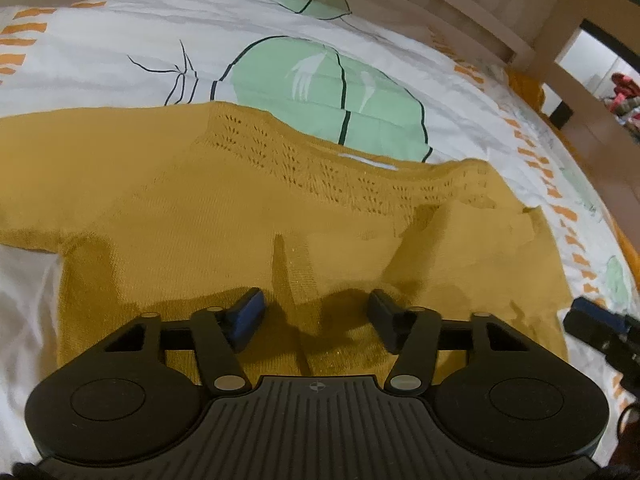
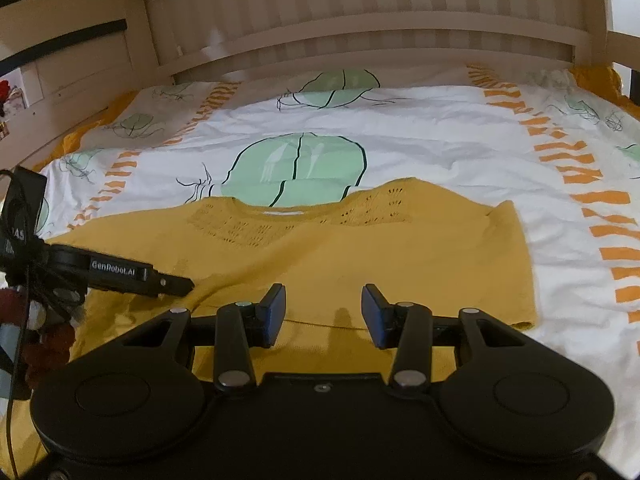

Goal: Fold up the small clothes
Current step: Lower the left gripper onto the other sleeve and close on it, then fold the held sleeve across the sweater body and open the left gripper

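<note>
Visibility in the left wrist view is limited at the bottom, where the black body of the left gripper covers the near hem of the mustard knit top. The top's left sleeve runs off the picture's left edge, and the fabric on its right side is rumpled, so its outline there is hard to follow. The top lies spread on the bed cover, white with green shapes and orange dashes, neckline away from the camera, with a band of eyelet holes below the collar. A raised crease runs up between the left gripper's fingers, which stand partly spread, low over the cloth; whether the pads touch the fabric cannot be told. At the right edge only a dark tip of the right gripper shows. In the right wrist view the top lies flat and fills the middle, its short right sleeve spread toward the orange-dashed border and its hem hidden under the gripper body. The right gripper holds its fingers partly spread above the lower part of the top, with bare fabric showing in the gap and nothing pinched. The left gripper enters from the left, seen side-on, its tip over the top's left part. A slatted wooden bed rail closes the background.
</note>
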The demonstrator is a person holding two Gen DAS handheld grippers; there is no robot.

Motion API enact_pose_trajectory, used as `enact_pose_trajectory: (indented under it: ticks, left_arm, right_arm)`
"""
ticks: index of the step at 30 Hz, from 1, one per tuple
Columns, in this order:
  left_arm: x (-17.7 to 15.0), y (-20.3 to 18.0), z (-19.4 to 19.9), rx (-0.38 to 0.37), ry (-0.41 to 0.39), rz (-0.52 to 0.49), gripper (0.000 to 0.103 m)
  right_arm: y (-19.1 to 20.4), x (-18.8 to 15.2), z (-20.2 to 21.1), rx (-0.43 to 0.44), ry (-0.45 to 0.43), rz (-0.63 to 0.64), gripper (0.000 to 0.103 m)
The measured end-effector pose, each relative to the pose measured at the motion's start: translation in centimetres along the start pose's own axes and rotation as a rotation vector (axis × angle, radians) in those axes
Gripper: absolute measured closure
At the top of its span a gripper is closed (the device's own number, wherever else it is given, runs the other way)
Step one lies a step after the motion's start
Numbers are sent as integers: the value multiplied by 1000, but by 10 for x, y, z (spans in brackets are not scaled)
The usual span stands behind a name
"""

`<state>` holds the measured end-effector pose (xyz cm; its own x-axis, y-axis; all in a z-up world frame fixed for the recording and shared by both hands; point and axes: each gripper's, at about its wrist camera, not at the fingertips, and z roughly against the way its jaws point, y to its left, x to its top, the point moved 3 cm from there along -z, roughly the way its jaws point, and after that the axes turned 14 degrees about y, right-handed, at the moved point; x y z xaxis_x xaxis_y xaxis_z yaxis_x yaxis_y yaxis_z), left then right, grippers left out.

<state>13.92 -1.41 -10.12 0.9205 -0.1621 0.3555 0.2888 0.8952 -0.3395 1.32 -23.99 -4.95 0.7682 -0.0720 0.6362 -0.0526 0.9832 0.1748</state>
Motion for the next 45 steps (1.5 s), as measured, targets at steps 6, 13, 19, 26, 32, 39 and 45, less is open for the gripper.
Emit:
enact_pose_trajectory:
  ticks: [6, 13, 19, 26, 32, 39, 45]
  left_arm:
    - [4, -3, -4, -14, -14, -15, 83]
    - [11, -7, 22, 84, -133, -72, 99]
    - [29, 18, 57, 151, -233, -10, 99]
    - [29, 52, 35, 213, -129, 71, 98]
    - [22, 71, 34, 246, -126, 94, 83]
    - [13, 127, 89, 123, -294, 290, 53]
    - [3, 181, 129, 209, -358, 410, 44]
  right_arm:
    - [3, -3, -2, 3, 19, 6, 51]
    - [4, -7, -8, 3, 73, 6, 51]
    - [2, -8, -10, 1, 99, -11, 51]
    - [-6, -10, -17, 1, 140, -65, 51]
    - [-13, -10, -18, 4, 151, -96, 46]
    - [-21, -8, -15, 44, 106, -140, 37]
    - [-22, -7, -12, 67, 67, -135, 32]
